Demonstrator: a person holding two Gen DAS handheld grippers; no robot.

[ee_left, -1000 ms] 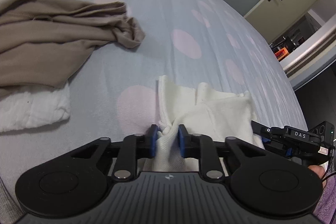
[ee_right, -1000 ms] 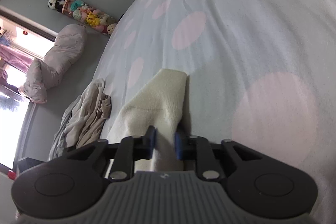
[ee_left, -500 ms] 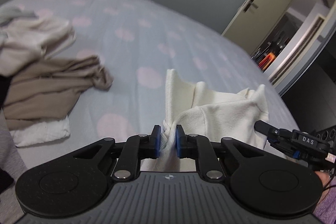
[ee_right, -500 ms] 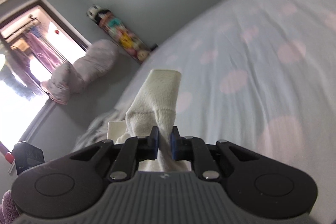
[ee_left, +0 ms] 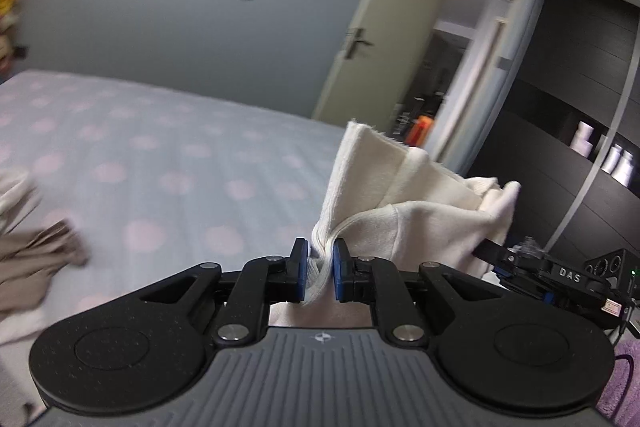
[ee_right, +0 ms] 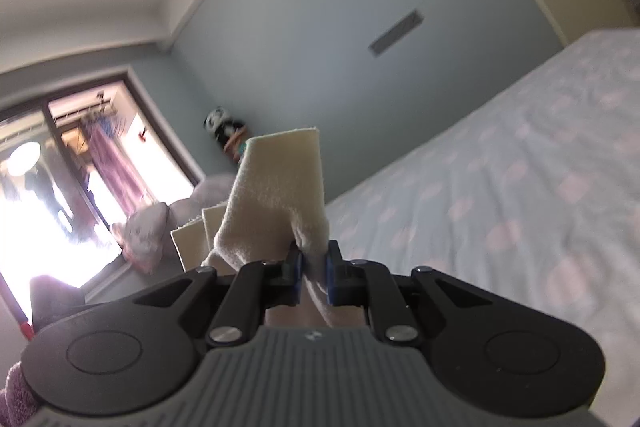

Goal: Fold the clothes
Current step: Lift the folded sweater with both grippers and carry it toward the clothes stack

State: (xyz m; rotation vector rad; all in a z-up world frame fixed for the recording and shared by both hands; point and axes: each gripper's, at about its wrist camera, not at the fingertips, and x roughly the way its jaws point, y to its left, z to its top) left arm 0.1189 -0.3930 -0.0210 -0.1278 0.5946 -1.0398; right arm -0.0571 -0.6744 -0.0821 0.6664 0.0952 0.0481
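Note:
A cream-white knit garment [ee_left: 404,203] is held up in the air above the bed by both grippers. My left gripper [ee_left: 321,269] is shut on a bunched edge of it. My right gripper [ee_right: 313,277] is shut on another part, and a flat cream panel of the garment [ee_right: 280,183] stands up in front of that camera. The right gripper's body also shows at the right edge of the left wrist view [ee_left: 560,279]. The rest of the garment hangs below, out of sight.
The bed [ee_left: 168,163] has a pale blue cover with pink dots. Beige and white clothes [ee_left: 28,255] lie on it at the left. An open door [ee_left: 384,39] and dark shelving [ee_left: 580,107] stand to the right. A window [ee_right: 52,195] and pillows [ee_right: 148,231] are beyond.
Both grippers have lifted the cream garment off the bed and tilted upward. The views now show walls, door and window instead of mostly bed. Both jaws stayed shut on the fabric.

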